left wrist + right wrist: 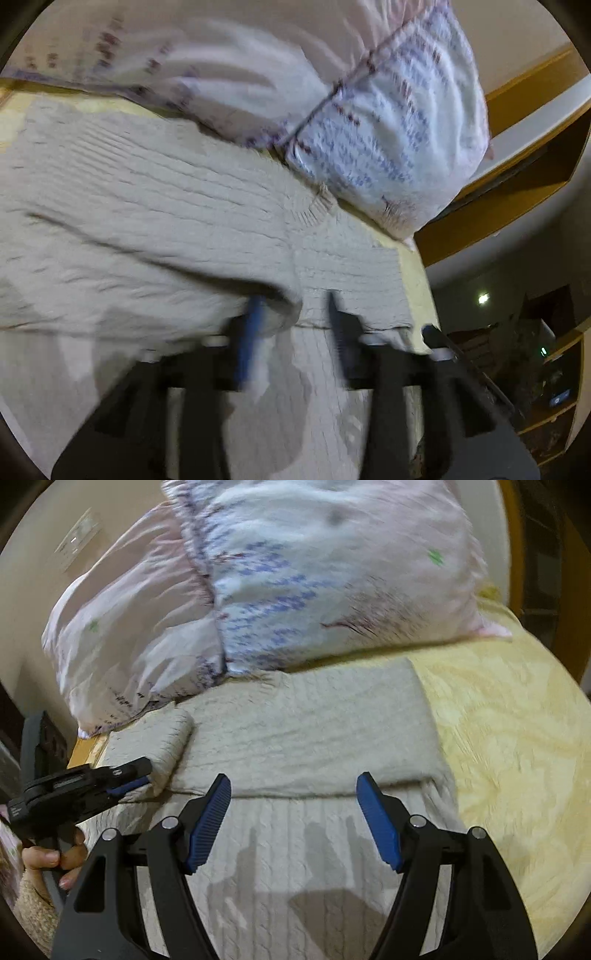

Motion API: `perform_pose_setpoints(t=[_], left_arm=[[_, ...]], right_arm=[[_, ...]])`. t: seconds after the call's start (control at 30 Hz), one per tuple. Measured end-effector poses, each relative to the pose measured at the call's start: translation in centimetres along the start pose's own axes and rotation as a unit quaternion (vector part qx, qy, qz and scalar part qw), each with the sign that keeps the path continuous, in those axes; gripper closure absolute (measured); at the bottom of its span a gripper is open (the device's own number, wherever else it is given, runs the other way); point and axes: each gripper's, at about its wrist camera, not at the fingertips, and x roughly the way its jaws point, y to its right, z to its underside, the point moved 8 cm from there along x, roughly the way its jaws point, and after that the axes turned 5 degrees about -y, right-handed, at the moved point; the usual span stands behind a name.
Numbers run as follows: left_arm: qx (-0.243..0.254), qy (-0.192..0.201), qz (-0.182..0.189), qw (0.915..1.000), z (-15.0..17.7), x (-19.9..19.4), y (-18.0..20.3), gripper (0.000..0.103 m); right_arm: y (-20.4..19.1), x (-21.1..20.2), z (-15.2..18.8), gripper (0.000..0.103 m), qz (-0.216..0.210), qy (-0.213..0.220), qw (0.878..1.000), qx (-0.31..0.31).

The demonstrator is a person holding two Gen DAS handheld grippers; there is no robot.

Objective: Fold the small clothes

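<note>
Here the right gripper [293, 812] hovers over the cream cable-knit sweater [295, 734] with its blue pads spread wide, gripping nothing. At nine o'clock in the right wrist view, the left gripper [125, 779] reaches the rolled sleeve end; in its own blurred view its fingers [291, 317] stand apart at a folded edge, and whether cloth is pinched I cannot tell.

The sweater lies on the yellow bedspread [517, 720], a folded panel toward twelve o'clock just below the floral pillows [295, 572]. It looks soft, thick and limp, fairly light, unlikely to slip. Best hold, I judge, is a doubled edge or hem. Its long axis seems to run six to twelve, neck rib [317, 210] toward the pillows.
</note>
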Motion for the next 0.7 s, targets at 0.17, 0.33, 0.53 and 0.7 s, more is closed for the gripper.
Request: perform_pose_setpoints(t=[0.17, 0.33, 0.53, 0.7], left_arm=[[-0.018, 0.056, -0.046, 0.9972, -0.6, -6.0, -4.4, 0.051], [-0.059, 0.05, -0.097, 0.9923, 0.0, -7.1, -9.1, 0.053], [-0.077, 0.052, -0.085, 0.9921, 0.1, -7.3, -10.2, 0.058], [-0.081, 0.053, -0.075, 0.9925, 0.0, -7.2, -10.4, 0.058]], right_arm=[[-7.6, 1.3, -1.8, 0.035, -0.026, 0.003, 0.992, -0.126], [-16.8, 4.0, -1.8, 0.04, -0.06, 0.006, 0.963, -0.262], [-22.3, 9.4, -0.1, 0.05, -0.049, -0.032, 0.93, -0.364], [-22.6, 12.6, 0.6, 0.05, -0.016, -0.05, 0.917, -0.396]])
